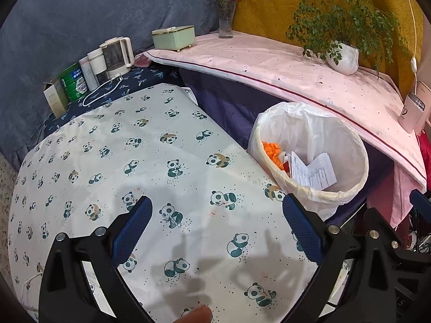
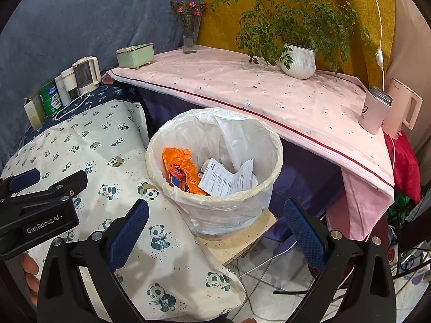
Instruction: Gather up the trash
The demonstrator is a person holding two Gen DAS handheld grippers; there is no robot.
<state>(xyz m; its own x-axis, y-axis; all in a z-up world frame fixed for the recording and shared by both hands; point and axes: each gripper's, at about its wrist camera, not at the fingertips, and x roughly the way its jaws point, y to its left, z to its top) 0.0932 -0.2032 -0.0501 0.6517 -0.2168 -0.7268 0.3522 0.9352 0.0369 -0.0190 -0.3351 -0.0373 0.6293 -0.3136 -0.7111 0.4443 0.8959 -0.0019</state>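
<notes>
A white bin (image 2: pixel 215 210) lined with a clear bag stands on a low stool beside the panda-print table (image 2: pixel 107 145). Inside lie an orange wrapper (image 2: pixel 179 171) and crumpled printed paper (image 2: pixel 229 179). The bin (image 1: pixel 347 191) also shows in the left wrist view, with the wrapper (image 1: pixel 273 153) and paper (image 1: pixel 315 172). My left gripper (image 1: pixel 216 228) is open and empty above the panda cloth (image 1: pixel 134 161). My right gripper (image 2: pixel 215 231) is open and empty, just in front of the bin. The left gripper's body (image 2: pixel 37 210) shows at the left of the right wrist view.
A pink-covered table (image 2: pixel 269 94) behind the bin holds a potted plant (image 2: pixel 297 60), flower vase (image 2: pixel 190 37), green box (image 2: pixel 134 55), pink cup (image 2: pixel 374 109) and kettle (image 2: pixel 404 107). A blender (image 1: pixel 117 56), green tin (image 1: pixel 75 82) and boxes stand at the back left. Cables lie on the floor (image 2: pixel 269 269).
</notes>
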